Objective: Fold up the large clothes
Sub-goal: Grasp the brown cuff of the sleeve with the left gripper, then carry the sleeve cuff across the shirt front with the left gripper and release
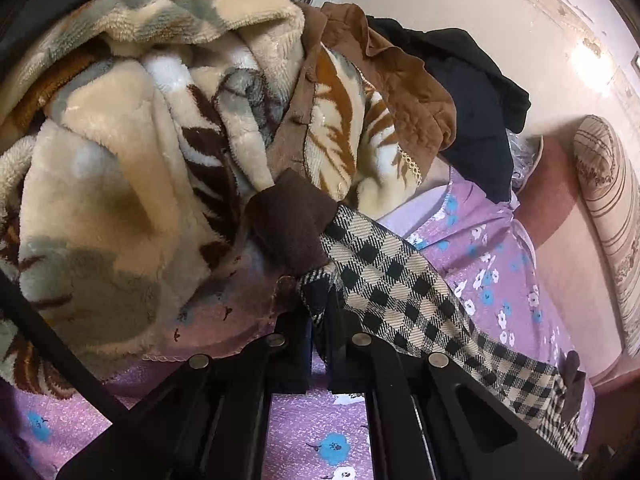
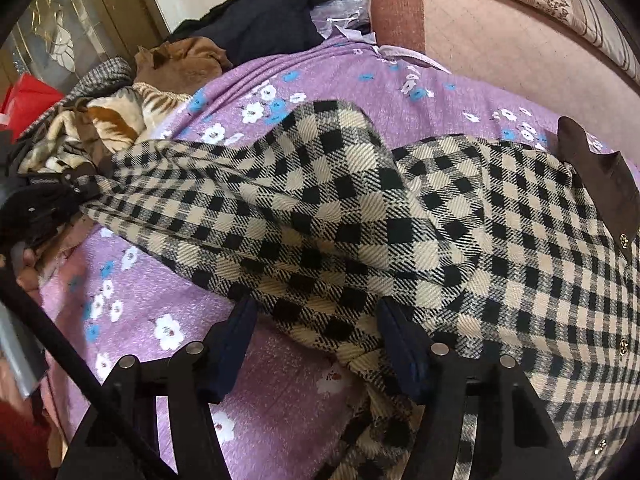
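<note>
Right wrist view: purple floral bedsheet [image 2: 168, 280] across most of the frame, pink padded headboard [image 2: 472, 32] behind it. On the sheet, a large black-and-cream checked coat [image 2: 400, 216] spread out, body at right with a dark brown collar [image 2: 600, 176] and small gold buttons, one sleeve drawn out taut toward the left edge. At far left, heaped: a plush beige-and-brown blanket [image 2: 116, 116], a brown garment [image 2: 184, 58], dark clothes [image 2: 272, 8] behind. Right gripper [image 2: 320, 344] low over the coat's near edge, blue-padded fingers [image 2: 236, 340] spread apart, a fold of checked cloth lying between them, pads not pressing on it. At the left edge, the other gripper pinching the sleeve end.

Left wrist view: plush blanket [image 1: 120, 160] filling the left half, brown garment [image 1: 400, 80] and dark clothes [image 1: 472, 92] piled beyond, purple bedsheet [image 1: 480, 248] at right and underneath. Left gripper [image 1: 320, 328] clenched on the checked sleeve [image 1: 400, 280] just behind its dark brown cuff [image 1: 292, 220], cloth bunched between the closed fingers. Sleeve running off down to the right toward the rest of the coat.
</note>
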The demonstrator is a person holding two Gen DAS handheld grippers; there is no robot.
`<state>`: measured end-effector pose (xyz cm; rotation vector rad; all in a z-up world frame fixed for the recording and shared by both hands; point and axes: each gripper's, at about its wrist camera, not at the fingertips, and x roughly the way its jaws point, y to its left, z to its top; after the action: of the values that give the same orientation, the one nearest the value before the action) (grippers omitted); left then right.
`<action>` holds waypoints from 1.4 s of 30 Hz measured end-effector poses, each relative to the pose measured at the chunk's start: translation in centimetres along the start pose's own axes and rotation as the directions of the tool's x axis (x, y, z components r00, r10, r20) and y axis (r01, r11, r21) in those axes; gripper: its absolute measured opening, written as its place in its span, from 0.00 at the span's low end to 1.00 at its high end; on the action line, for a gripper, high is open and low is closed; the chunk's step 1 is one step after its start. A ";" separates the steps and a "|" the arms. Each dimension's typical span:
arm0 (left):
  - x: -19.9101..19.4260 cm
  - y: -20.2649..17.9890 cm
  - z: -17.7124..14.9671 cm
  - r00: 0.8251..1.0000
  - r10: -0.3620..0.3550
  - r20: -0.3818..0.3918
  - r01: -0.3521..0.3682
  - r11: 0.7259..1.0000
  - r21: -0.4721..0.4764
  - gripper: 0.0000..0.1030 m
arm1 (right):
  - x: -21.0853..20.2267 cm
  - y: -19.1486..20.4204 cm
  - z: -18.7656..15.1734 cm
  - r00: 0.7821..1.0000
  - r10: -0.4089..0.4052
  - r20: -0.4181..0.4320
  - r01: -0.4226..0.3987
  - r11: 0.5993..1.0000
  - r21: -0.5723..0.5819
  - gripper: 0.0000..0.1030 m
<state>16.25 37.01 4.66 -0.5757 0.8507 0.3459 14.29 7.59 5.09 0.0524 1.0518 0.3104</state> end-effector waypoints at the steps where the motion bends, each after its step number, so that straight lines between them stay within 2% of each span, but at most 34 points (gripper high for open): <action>1: -0.1 -0.1 0.0 1.000 0.003 0.004 -0.003 1.000 0.001 0.04 | -0.6 -0.4 -0.1 1.000 0.008 0.008 -0.008 1.000 0.012 0.66; 6: -0.8 -1.1 -0.1 0.999 0.013 0.029 -0.014 1.000 0.014 0.03 | -3.7 -2.7 -1.1 0.999 0.011 0.048 -0.014 0.999 0.049 0.66; 9: -2.1 -2.6 -0.3 0.998 -0.003 0.064 -0.001 0.999 0.049 0.03 | -4.2 -4.4 -1.7 0.999 -0.003 0.043 0.000 0.997 0.076 0.66; 13: -4.9 -6.0 -1.0 0.990 -0.057 0.126 0.040 0.990 0.135 0.03 | -4.2 -6.9 -3.0 0.999 0.017 0.028 -0.021 0.988 0.154 0.66; 17: -7.2 -10.5 -3.0 0.978 -0.145 0.149 0.103 0.960 0.260 0.03 | -6.2 -9.1 -5.1 0.998 0.040 0.058 -0.050 0.981 0.188 0.66; 21: -8.4 -16.0 -6.5 0.968 -0.233 0.098 0.181 0.909 0.374 0.03 | -9.4 -12.1 -7.6 0.995 0.003 0.097 -0.021 0.983 0.181 0.66; 24: -9.0 -20.6 -9.7 0.956 -0.288 0.060 0.229 0.855 0.465 0.03 | -12.0 -15.4 -9.4 0.992 -0.037 0.122 0.012 0.979 0.203 0.66; 31: -8.6 -31.7 -19.7 0.925 -0.368 -0.097 0.352 0.728 0.589 0.03 | -18.1 -25.1 -13.2 0.975 -0.132 0.177 0.061 0.930 0.362 0.66; 35: -7.8 -37.1 -24.8 0.900 -0.381 -0.211 0.425 0.665 0.614 0.03 | -20.8 -29.9 -14.1 0.958 -0.177 0.224 0.056 0.885 0.462 0.66; 39: -7.1 -41.1 -30.9 0.891 -0.350 -0.288 0.450 0.597 0.664 0.03 | -21.9 -33.4 -14.4 0.950 -0.181 0.253 0.015 0.839 0.544 0.66; 42: -6.8 -41.8 -34.2 0.890 -0.315 -0.329 0.455 0.565 0.689 0.16 | -22.2 -34.9 -14.3 0.945 -0.205 0.255 0.028 0.826 0.563 0.66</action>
<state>12.51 -17.31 6.18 0.0195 0.9141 -0.4862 -0.23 -33.42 10.06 0.5436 0.7997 -0.1282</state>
